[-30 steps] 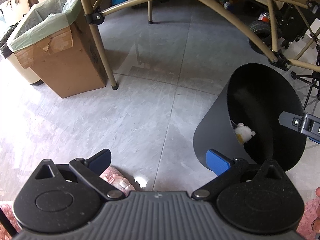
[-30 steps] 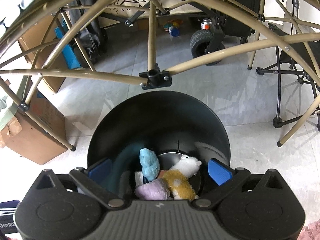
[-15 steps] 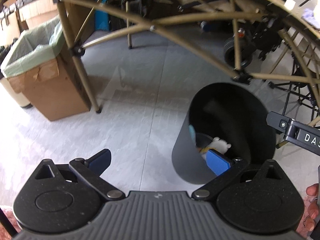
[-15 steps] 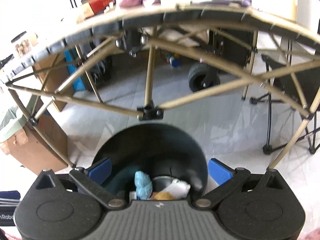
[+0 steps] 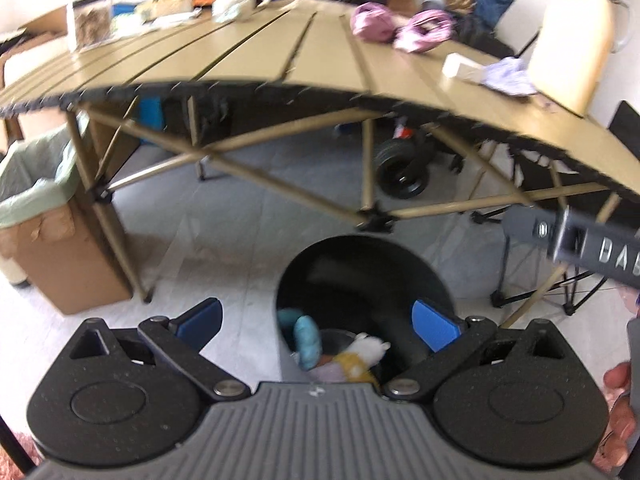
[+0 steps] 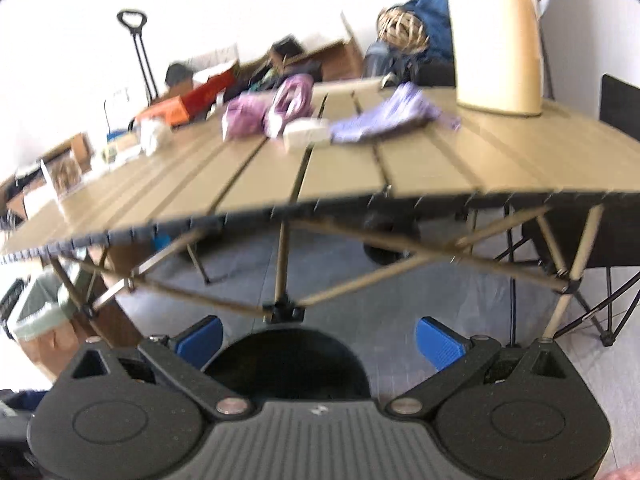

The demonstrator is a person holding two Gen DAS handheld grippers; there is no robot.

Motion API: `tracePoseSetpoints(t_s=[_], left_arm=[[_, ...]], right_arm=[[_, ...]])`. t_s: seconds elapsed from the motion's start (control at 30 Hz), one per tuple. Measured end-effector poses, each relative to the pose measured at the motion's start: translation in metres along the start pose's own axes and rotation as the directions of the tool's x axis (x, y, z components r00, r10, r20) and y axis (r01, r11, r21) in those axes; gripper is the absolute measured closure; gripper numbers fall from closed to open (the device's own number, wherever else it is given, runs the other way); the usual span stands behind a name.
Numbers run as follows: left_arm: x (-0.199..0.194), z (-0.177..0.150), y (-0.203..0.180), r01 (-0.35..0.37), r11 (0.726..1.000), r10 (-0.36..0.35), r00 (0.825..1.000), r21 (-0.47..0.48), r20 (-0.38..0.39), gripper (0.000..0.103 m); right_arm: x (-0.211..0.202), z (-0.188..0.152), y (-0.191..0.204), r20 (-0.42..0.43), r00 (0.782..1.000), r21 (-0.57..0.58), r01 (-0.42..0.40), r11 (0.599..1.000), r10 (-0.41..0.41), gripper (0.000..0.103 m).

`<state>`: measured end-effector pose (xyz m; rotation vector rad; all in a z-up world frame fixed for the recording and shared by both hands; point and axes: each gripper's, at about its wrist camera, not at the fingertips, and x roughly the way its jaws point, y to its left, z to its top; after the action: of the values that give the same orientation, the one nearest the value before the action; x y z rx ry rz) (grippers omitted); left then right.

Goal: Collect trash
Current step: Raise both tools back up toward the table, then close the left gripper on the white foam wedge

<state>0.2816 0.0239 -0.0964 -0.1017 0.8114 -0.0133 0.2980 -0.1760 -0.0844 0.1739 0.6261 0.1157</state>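
Note:
A black round bin (image 5: pixel 360 272) stands on the floor in front of the tan slatted table (image 5: pixel 256 56). Inside it lie a blue scrap (image 5: pixel 306 340), a white piece (image 5: pixel 368 348) and a yellow piece (image 5: pixel 352 364). My left gripper (image 5: pixel 316 320) hangs open above the bin's mouth, nothing between its blue pads. My right gripper (image 6: pixel 320 340) is open too, above the bin (image 6: pixel 288 364), and faces the table (image 6: pixel 400 168). On the tabletop lie purple crumpled pieces (image 6: pixel 264 110), a white block (image 6: pixel 306 132) and a lilac cloth (image 6: pixel 392 116).
A cardboard box with a green liner (image 5: pixel 48 232) stands left of the table's leg. A tall cream jug (image 6: pixel 500 40) sits on the table's right end. Boxes and clutter (image 6: pixel 192 96) fill its far side. A black wheel (image 5: pixel 400 172) and folding-chair legs (image 5: pixel 532 292) are under and beside the table.
Both grippers have risen from bin level, so the views now tilt up to the tabletop. The bin has dropped lower in both views. Both grippers stayed open.

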Motion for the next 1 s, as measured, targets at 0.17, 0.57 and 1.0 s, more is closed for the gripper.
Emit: tracePoseSetpoints(t_s=[0.17, 0.57, 1.0], left_arm=[[-0.008, 0.004, -0.026, 0.026, 1.0, -0.027, 0.997, 0.014, 0.074, 0.0], [-0.019, 0.04, -0.075, 0.056, 0.998, -0.059, 0.977, 0.023, 0.205, 0.0], [0.017, 0.121, -0.117, 0.013, 0.999, -0.025, 0.952, 0.042, 0.306, 0.0]], right_arm=[[-0.02, 0.024, -0.015, 0.076, 0.997, 0.045, 0.028, 0.999, -0.031, 0.0], [-0.031, 0.094, -0.072, 0.237, 0.968, 0.215, 0.035, 0.976, -0.087, 0.0], [0.001, 0.112, -0.123, 0.261, 0.953, 0.337, 0.059, 0.94, -0.154, 0.0]])
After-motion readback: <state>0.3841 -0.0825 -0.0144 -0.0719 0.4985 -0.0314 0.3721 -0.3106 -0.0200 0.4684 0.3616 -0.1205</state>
